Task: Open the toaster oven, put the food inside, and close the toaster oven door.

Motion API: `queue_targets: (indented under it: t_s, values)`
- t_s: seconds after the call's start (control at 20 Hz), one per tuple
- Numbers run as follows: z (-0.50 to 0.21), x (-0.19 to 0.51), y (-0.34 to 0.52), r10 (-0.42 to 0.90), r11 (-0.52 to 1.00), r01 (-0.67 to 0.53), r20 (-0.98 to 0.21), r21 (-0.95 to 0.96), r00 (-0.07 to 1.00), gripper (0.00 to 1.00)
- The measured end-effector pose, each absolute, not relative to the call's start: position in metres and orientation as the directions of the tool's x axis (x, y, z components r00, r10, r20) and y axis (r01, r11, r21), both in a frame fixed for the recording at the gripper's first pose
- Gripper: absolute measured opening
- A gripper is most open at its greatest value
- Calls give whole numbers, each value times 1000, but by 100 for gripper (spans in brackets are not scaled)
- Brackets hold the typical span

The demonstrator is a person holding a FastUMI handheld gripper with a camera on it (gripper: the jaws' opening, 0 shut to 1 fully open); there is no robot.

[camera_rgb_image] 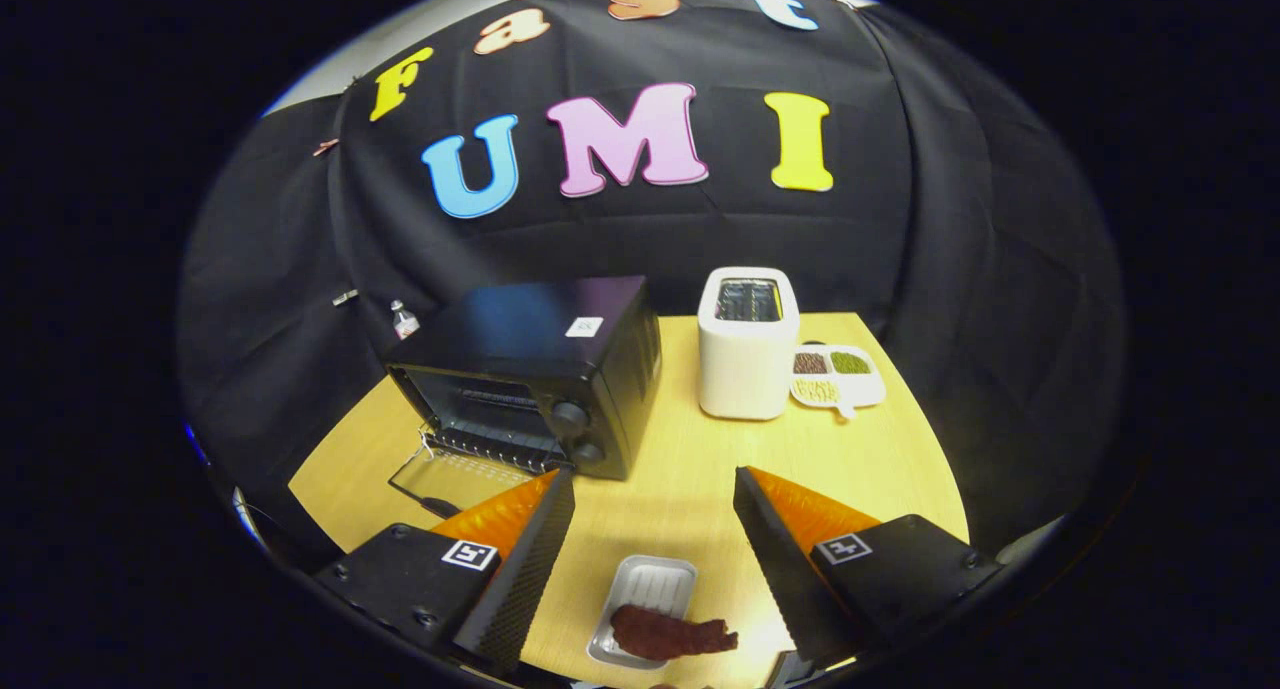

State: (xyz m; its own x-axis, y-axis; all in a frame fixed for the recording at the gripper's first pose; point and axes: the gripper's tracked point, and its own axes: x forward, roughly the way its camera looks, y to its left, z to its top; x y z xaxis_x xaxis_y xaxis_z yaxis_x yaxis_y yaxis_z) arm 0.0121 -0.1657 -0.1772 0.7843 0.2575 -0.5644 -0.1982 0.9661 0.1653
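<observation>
Your gripper (pixel 655 489) was hovering w/ fingers spread wide apart, clamping nothing. The food (pixel 670 632), a dark reddish strip, sat on a small white tray (pixel 655 581) between the fingers, low down on the wood table (pixel 690 469). Toaster oven (pixel 535 374) was ahead-left, door (pixel 455 474) already dropped open. White toaster (pixel 747 354) + divided dish (pixel 838 377) stood beyond, to the right.

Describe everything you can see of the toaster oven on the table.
The toaster oven is a glossy black box, metal by its look, with a small white sticker on top. Its glass door is already dropped open, lying flat on the wooden table, so the rack inside shows. Two round knobs sit one above the other beside the opening. It stands beyond the open hand-held gripper, beside a white toaster.
</observation>
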Motion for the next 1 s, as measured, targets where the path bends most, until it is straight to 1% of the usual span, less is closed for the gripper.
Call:
queue_targets:
  t_s: [0.2, 0.3, 0.6, 0.85, 1.0]
  values:
    - [-199, -2, -188, 272, 961, -173, -627, 216, 730, 99]
    - [-216, -16, -195, 286, 956, -152, -676, 252, 679, 99]
    - [-268, -57, -210, 338, 916, 1, -775, 400, 534, 99]
    - [-296, -80, -213, 384, 868, 120, -804, 482, 453, 97]
    - [-304, -85, -208, 415, 842, 155, -804, 517, 427, 96]
